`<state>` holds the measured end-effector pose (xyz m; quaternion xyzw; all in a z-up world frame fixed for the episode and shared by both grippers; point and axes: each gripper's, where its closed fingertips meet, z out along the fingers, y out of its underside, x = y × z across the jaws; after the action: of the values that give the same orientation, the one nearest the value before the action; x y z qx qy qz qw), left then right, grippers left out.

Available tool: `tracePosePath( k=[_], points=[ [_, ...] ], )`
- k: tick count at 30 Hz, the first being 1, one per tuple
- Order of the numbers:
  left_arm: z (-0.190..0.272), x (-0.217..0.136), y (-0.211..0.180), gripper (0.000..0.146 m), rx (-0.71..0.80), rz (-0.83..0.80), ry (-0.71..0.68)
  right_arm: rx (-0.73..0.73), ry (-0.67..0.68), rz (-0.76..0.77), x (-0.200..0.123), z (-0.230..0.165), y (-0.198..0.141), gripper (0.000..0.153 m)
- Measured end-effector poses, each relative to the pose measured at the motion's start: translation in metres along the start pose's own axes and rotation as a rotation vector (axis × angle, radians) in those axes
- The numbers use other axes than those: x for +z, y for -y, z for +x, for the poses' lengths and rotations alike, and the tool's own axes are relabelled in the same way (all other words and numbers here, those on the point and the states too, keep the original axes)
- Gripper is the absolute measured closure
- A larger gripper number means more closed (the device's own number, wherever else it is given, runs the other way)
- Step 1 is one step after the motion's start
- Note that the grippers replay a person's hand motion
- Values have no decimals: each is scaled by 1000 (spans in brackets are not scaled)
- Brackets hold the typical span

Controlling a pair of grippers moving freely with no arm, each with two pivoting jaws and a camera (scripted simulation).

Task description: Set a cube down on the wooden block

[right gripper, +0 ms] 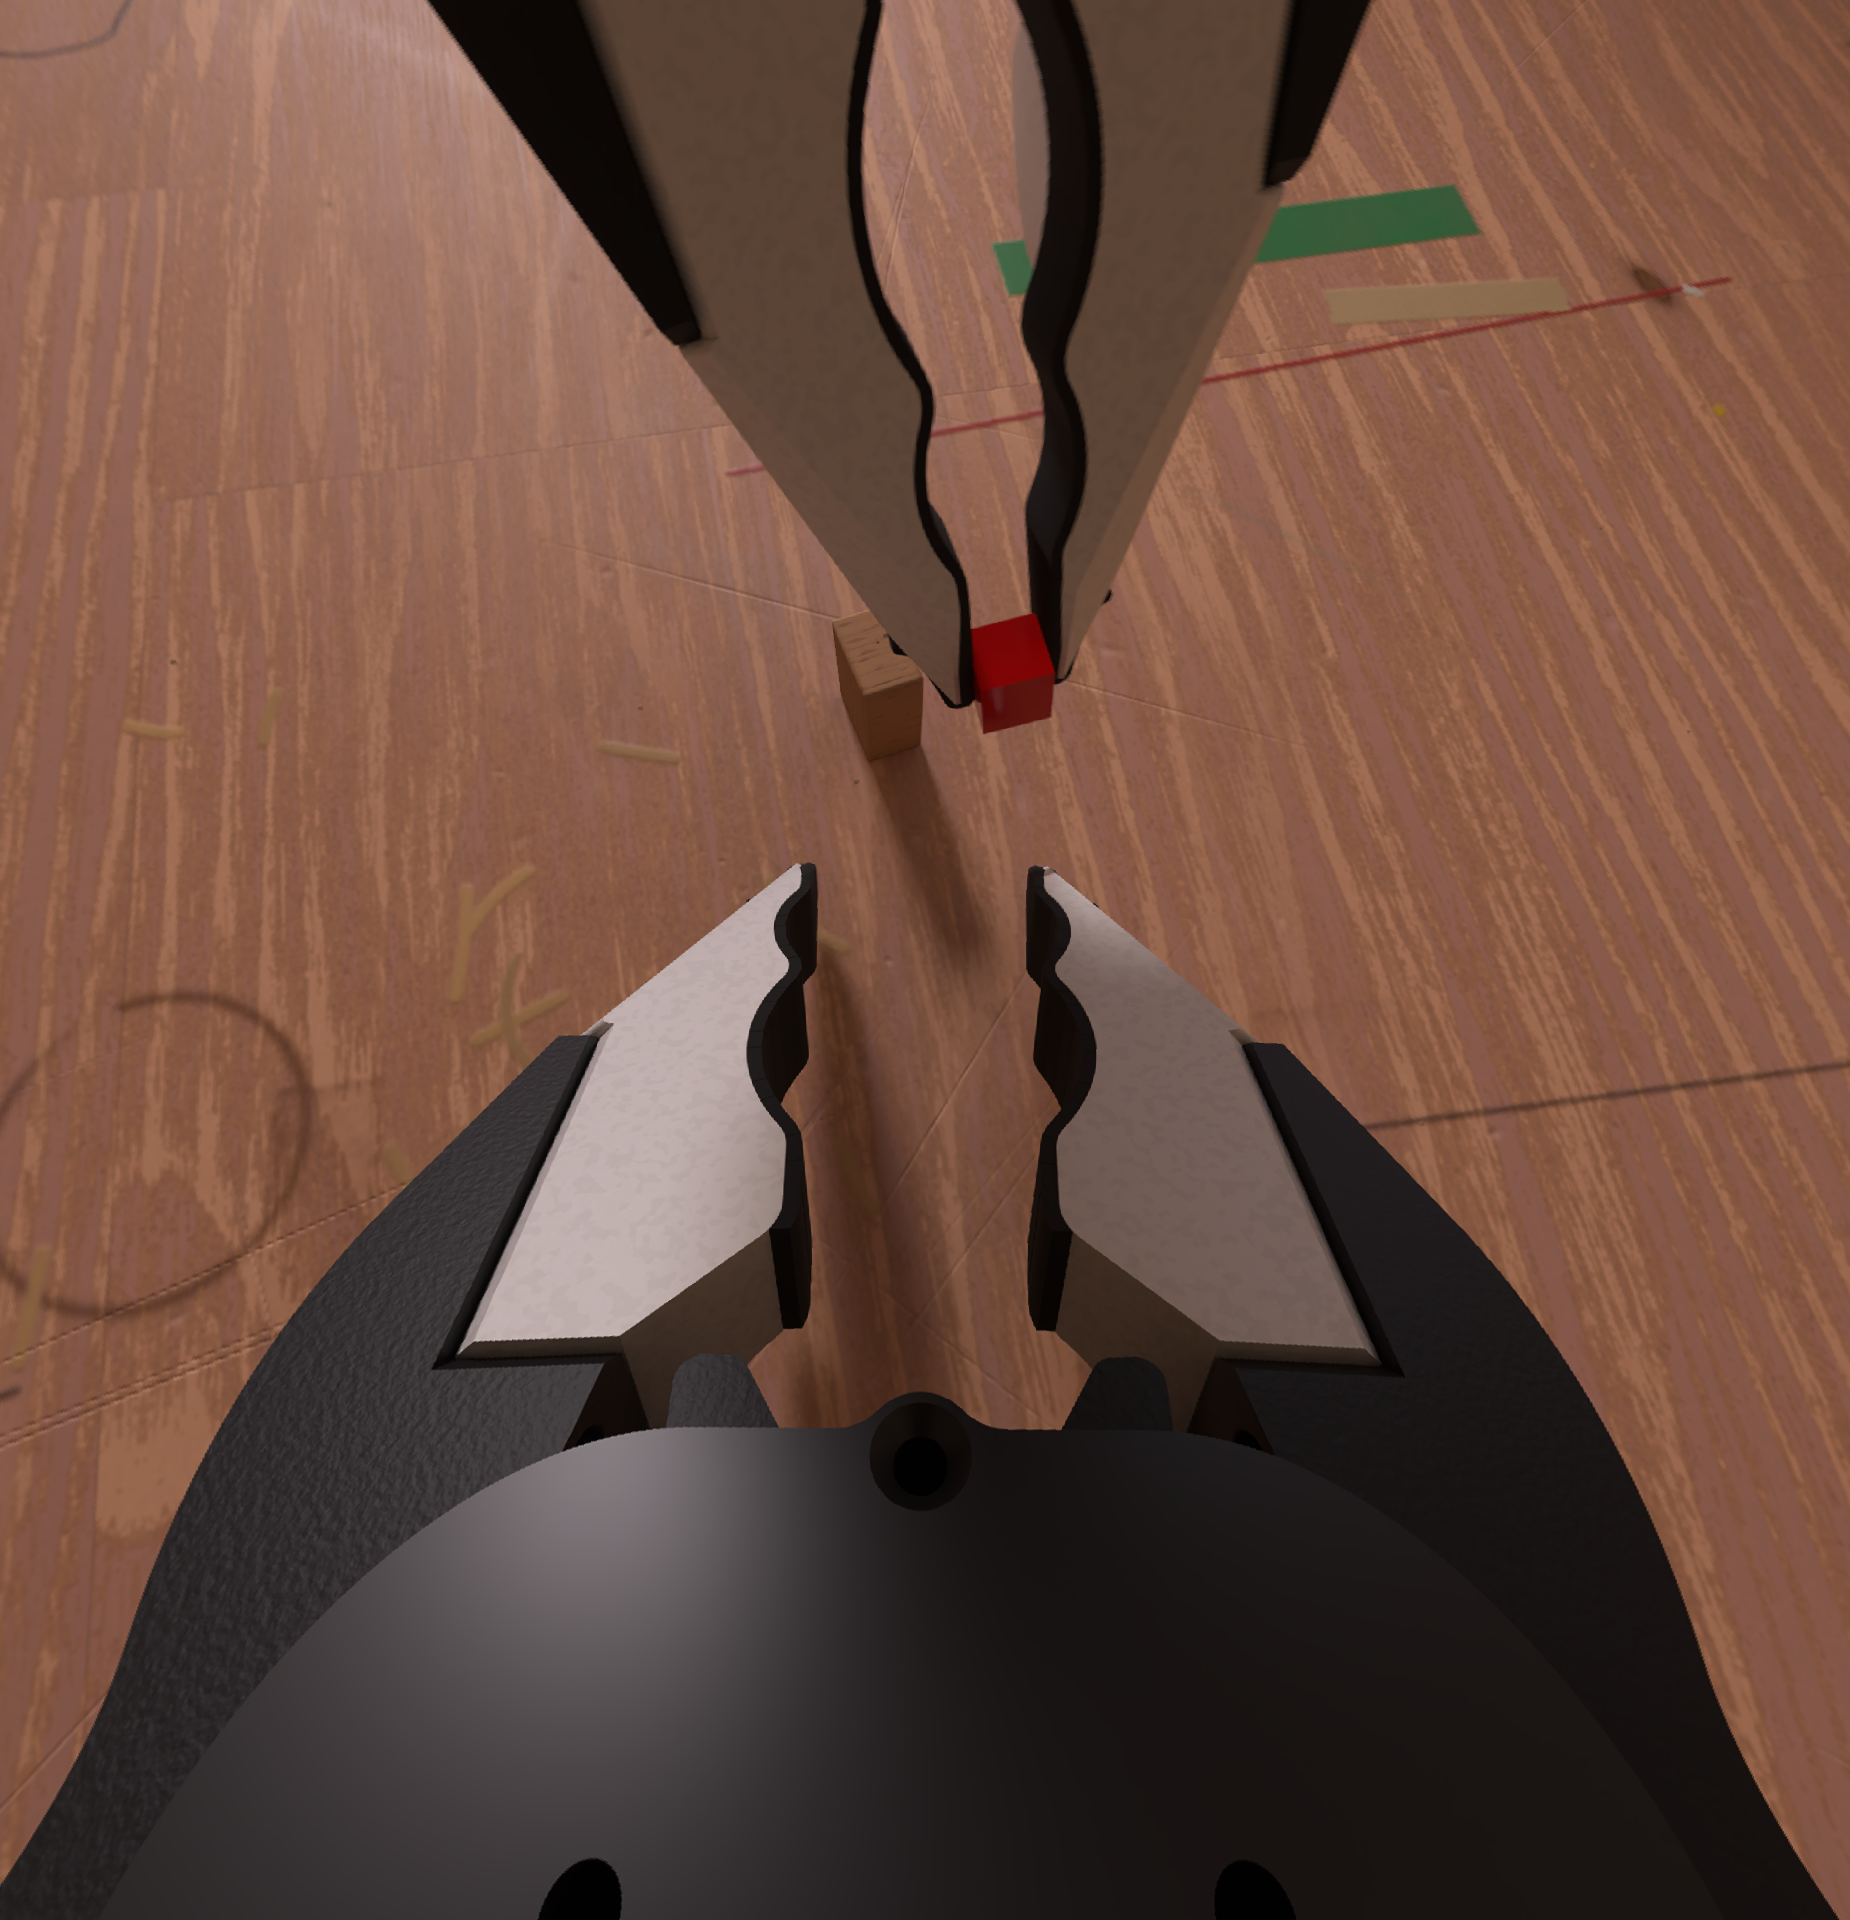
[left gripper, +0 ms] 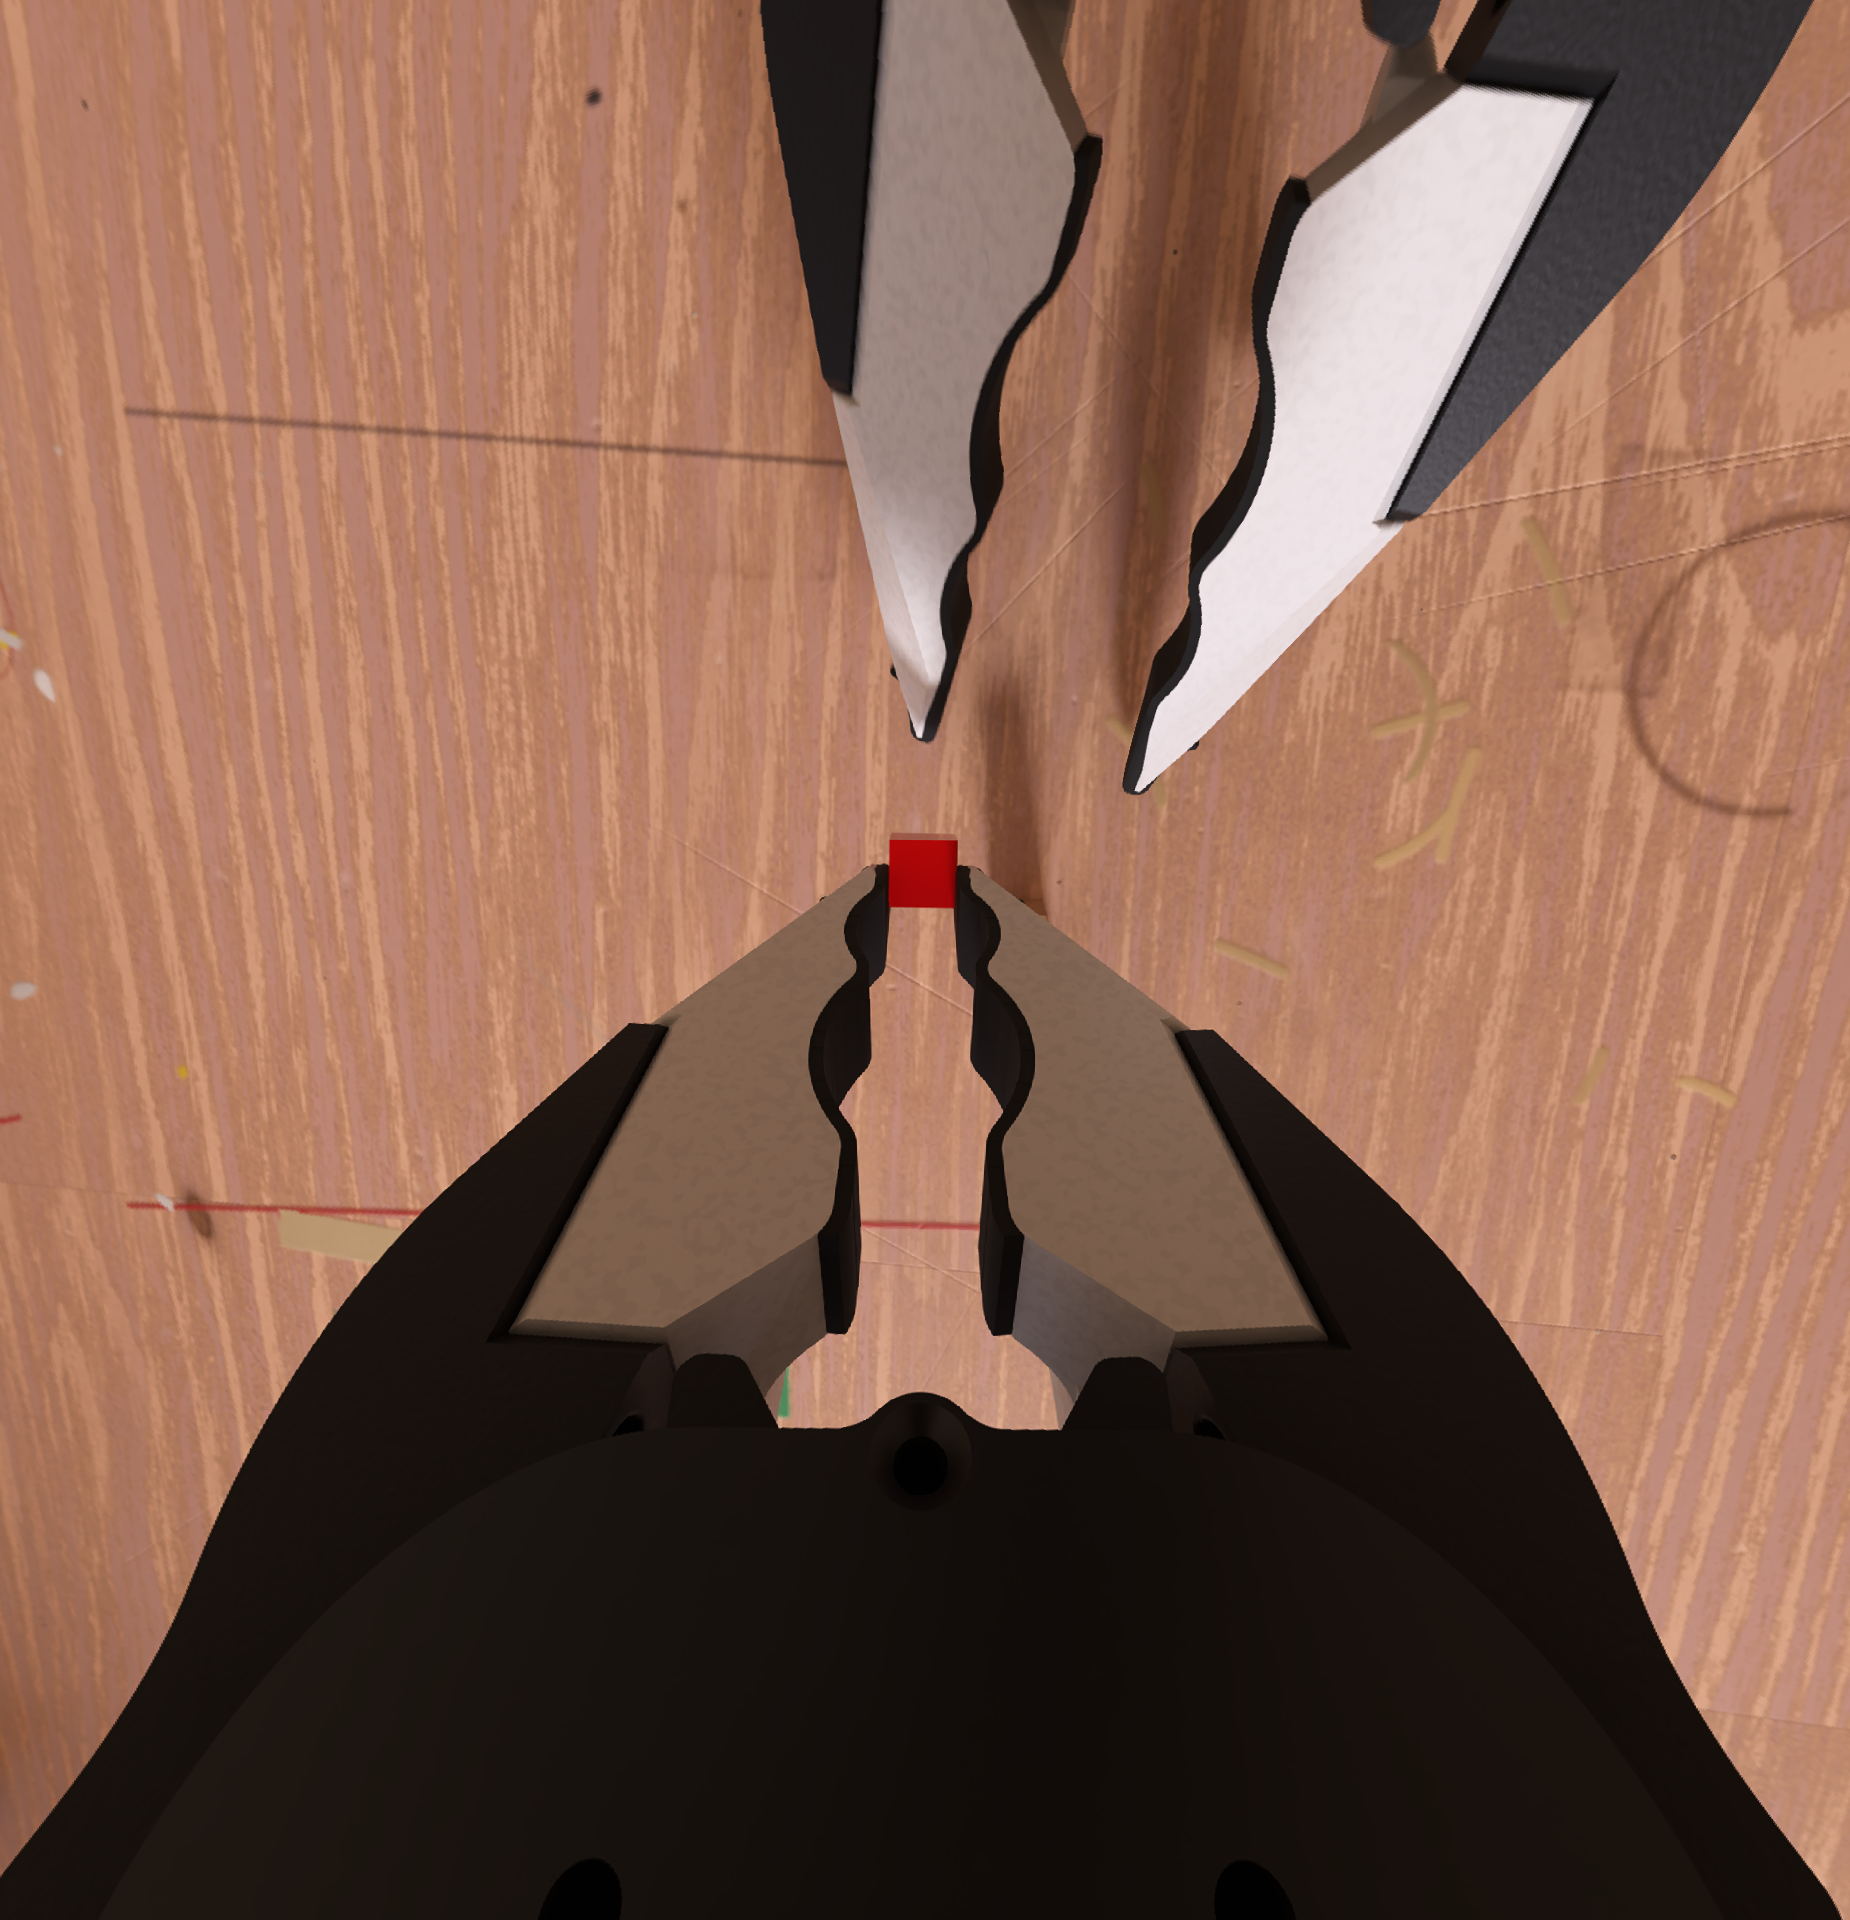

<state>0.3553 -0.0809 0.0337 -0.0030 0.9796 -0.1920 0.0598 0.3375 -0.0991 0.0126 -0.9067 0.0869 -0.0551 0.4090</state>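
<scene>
My left gripper [left gripper: 922,883] is shut on a small red cube [left gripper: 922,873], held between its fingertips above the table. In the right wrist view the left gripper [right gripper: 1009,665] comes in from the top with the red cube [right gripper: 1014,670] in its tips. A small wooden block [right gripper: 879,686] stands on the table just left of the cube, partly hidden by one left finger. The cube is beside the block, not on it. The block is hidden in the left wrist view. My right gripper [right gripper: 921,883] is open and empty, facing the cube; it also shows in the left wrist view [left gripper: 1030,764].
The wooden table [right gripper: 1472,831] carries flat marks only: a green strip [right gripper: 1368,223] and a tan strip [right gripper: 1446,301] at the far right, a thin red line, and a dark ring [right gripper: 142,1153] at the left.
</scene>
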Motion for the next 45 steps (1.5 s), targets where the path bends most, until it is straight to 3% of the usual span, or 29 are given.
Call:
tracePosePath(
  k=[7, 12, 14, 16, 19, 29, 32, 41, 45],
  points=[
    [3, 1, -10, 134, -161, -13, 5, 183, 46, 33, -1, -2, 5, 100],
    [1, -3, -16, 134, -292, 9, 74, 198, 24, 32, 4, -9, 10, 92],
    [1, -4, -20, 134, -342, 18, 99, 186, -19, 39, 6, -5, 12, 93],
    [4, -6, -21, 134, -370, 26, 121, 169, -8, 48, 8, -4, 15, 106],
    [8, -10, -23, 134, -343, 24, 163, 114, 22, 27, 11, -4, 15, 116],
    [15, -9, -24, 134, -298, 41, 19, -49, 46, 42, 17, -9, 23, 111],
    [17, -8, -23, 134, -271, 32, 3, -65, 69, 48, 18, -10, 25, 121],
    [21, -8, -22, 134, -138, -81, -49, -126, 99, 66, 18, -11, 27, 129],
    [26, -8, -20, 134, -85, -113, -109, -147, 99, 80, 17, -11, 28, 143]
  ],
)
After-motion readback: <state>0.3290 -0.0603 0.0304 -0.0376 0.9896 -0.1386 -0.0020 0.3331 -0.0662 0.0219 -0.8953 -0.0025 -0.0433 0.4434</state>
